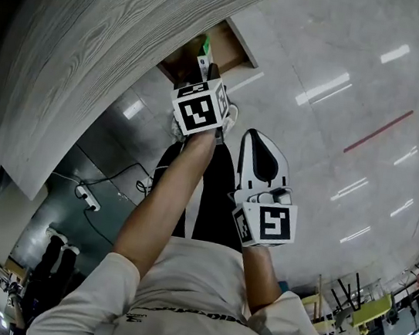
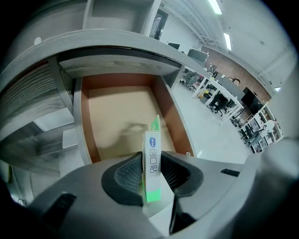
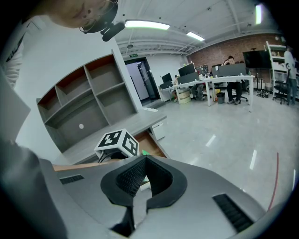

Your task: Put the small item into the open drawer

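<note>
A small white and green box [image 2: 153,140] stands upright between the pads of my left gripper [image 2: 151,161], which is shut on it. The box hangs over the open drawer [image 2: 84,121], whose tan bottom shows nothing in it. In the head view the left gripper [image 1: 206,67] points at the drawer [image 1: 239,44] under the grey desk, and the box's green end [image 1: 206,44] shows above the drawer's mouth. My right gripper [image 1: 258,137] is held back, lower right of the left one. Its jaws [image 3: 144,158] are shut with nothing between them.
The grey wood-grain desk top [image 1: 94,52] overhangs the drawer at the left. A shelf unit [image 3: 88,102] stands on the desk. A power strip with cables [image 1: 86,197] lies on the floor under the desk. A shiny floor with a red line [image 1: 379,131] stretches right.
</note>
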